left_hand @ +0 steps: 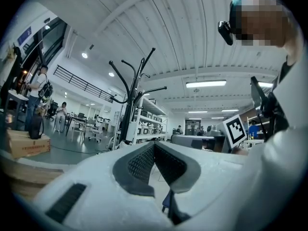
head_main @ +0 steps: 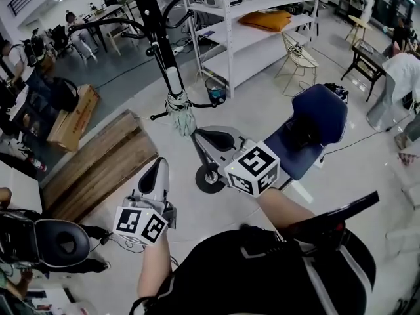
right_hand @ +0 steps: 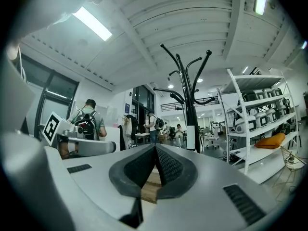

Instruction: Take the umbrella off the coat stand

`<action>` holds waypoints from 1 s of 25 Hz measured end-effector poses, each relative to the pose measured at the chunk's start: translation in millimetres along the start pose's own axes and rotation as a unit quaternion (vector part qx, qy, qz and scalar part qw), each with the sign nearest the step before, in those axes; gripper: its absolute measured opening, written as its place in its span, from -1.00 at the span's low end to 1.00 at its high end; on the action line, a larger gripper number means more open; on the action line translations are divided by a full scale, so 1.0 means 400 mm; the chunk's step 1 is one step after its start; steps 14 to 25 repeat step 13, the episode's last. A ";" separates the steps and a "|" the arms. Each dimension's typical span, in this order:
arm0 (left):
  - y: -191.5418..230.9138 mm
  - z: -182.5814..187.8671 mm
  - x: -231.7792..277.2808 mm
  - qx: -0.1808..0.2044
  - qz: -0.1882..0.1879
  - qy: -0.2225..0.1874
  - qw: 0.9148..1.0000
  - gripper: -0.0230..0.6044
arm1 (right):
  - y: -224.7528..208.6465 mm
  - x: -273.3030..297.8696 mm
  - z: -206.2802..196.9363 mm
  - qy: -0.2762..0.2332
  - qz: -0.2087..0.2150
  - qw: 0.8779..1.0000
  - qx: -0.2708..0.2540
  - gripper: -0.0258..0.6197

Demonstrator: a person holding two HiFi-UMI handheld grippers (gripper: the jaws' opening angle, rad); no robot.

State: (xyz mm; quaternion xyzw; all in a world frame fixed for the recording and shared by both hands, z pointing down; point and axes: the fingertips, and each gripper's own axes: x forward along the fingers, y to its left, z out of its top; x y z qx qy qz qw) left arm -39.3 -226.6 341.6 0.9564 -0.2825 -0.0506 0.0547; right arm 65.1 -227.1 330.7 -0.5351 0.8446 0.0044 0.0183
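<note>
The left gripper [head_main: 156, 168] and the right gripper [head_main: 211, 138] are both closed, jaws tip to tip with nothing between them, and point toward the coat stand [head_main: 155, 25]. The folded umbrella [head_main: 180, 113] hangs against the stand's pole by its low hooks, ahead of the 2 grippers, nearer the right one and touching neither.

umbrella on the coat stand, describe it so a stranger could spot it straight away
Find the tall black coat stand left of the white shelving unit. Below its curved hooks hangs the umbrella, folded into a short bundle against the pole. It is the only pale grey-green thing on the black stand.
</note>
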 end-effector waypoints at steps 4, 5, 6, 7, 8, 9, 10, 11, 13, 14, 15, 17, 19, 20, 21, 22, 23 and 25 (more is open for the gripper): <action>-0.001 -0.004 -0.008 0.001 0.001 -0.002 1.000 -0.89 | 0.008 -0.005 -0.003 0.001 -0.002 1.000 -0.003 -0.90; 0.001 -0.004 -0.011 0.000 0.002 -0.004 1.000 -0.89 | 0.011 -0.005 -0.005 0.002 -0.002 1.000 -0.004 -0.90; 0.004 -0.003 -0.014 -0.003 0.003 -0.005 1.000 -0.89 | 0.014 -0.002 -0.007 0.004 -0.003 1.000 -0.005 -0.90; 0.008 -0.003 -0.015 -0.005 0.003 -0.007 1.000 -0.89 | 0.016 0.001 -0.011 0.007 -0.004 1.000 -0.006 -0.90; 0.010 -0.003 -0.015 -0.007 0.003 -0.008 1.000 -0.89 | 0.016 0.003 -0.015 0.010 -0.005 1.000 -0.006 -0.90; 0.011 -0.005 -0.016 -0.008 0.003 -0.009 1.000 -0.89 | 0.016 0.003 -0.020 0.013 -0.007 1.000 -0.006 -0.90; 0.011 -0.007 -0.018 -0.008 0.002 -0.008 1.000 -0.89 | 0.017 0.002 -0.025 0.016 -0.009 1.000 -0.006 -0.90; 0.010 -0.009 -0.020 -0.008 0.002 -0.008 1.000 -0.89 | 0.019 0.001 -0.028 0.017 -0.010 1.000 -0.005 -0.90; 0.009 -0.011 -0.027 -0.007 0.002 -0.007 1.000 -0.89 | 0.023 0.000 -0.032 0.020 -0.013 1.000 -0.006 -0.90; 0.009 -0.011 -0.027 -0.007 0.002 -0.007 1.000 -0.89 | 0.023 0.000 -0.032 0.020 -0.013 1.000 -0.006 -0.90; 0.009 -0.011 -0.027 -0.007 0.002 -0.007 1.000 -0.89 | 0.023 0.000 -0.032 0.020 -0.013 1.000 -0.006 -0.90; 0.009 -0.011 -0.027 -0.007 0.002 -0.007 1.000 -0.89 | 0.023 0.000 -0.032 0.020 -0.013 1.000 -0.006 -0.90; 0.009 -0.011 -0.027 -0.007 0.002 -0.007 1.000 -0.89 | 0.023 0.000 -0.032 0.020 -0.013 1.000 -0.006 -0.90; 0.009 -0.011 -0.027 -0.007 0.002 -0.007 1.000 -0.89 | 0.023 0.000 -0.032 0.020 -0.013 1.000 -0.006 -0.90; 0.009 -0.011 -0.027 -0.007 0.002 -0.007 1.000 -0.89 | 0.023 0.000 -0.032 0.020 -0.013 1.000 -0.006 -0.90; 0.009 -0.011 -0.027 -0.007 0.002 -0.007 1.000 -0.89 | 0.023 0.000 -0.032 0.020 -0.013 1.000 -0.006 -0.90; 0.009 -0.011 -0.027 -0.007 0.002 -0.007 1.000 -0.89 | 0.023 0.000 -0.032 0.020 -0.013 1.000 -0.006 -0.90; 0.009 -0.011 -0.027 -0.007 0.002 -0.007 1.000 -0.89 | 0.023 0.000 -0.032 0.020 -0.013 1.000 -0.006 -0.90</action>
